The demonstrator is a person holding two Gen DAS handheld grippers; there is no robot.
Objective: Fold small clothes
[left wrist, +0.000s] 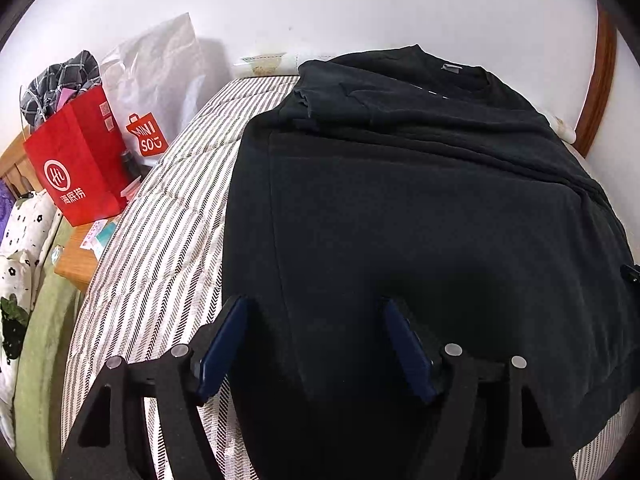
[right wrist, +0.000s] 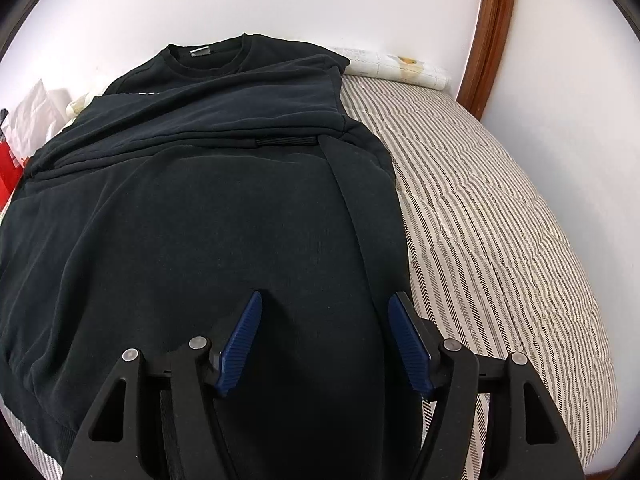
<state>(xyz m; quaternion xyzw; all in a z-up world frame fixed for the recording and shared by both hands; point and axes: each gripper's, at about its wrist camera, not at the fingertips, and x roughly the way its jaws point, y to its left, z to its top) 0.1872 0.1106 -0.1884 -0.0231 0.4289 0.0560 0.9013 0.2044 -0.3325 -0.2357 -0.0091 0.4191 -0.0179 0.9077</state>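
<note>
A black sweatshirt [left wrist: 420, 208] lies flat on a striped mattress [left wrist: 168, 216], collar toward the wall, both sleeves folded across the chest. It also shows in the right wrist view [right wrist: 200, 220]. My left gripper [left wrist: 314, 312] is open and empty, above the shirt's near left edge. My right gripper [right wrist: 324, 308] is open and empty, above the shirt's near right edge, with the striped mattress [right wrist: 500, 240] to its right. A bit of the right gripper shows at the left wrist view's right edge [left wrist: 632, 272].
A red paper bag [left wrist: 76, 168] and a white Miniso bag [left wrist: 156, 92] stand on a wooden side table [left wrist: 76, 260] left of the bed. A white wall [left wrist: 320, 8] is behind. A brown door frame [right wrist: 488, 40] rises at the right.
</note>
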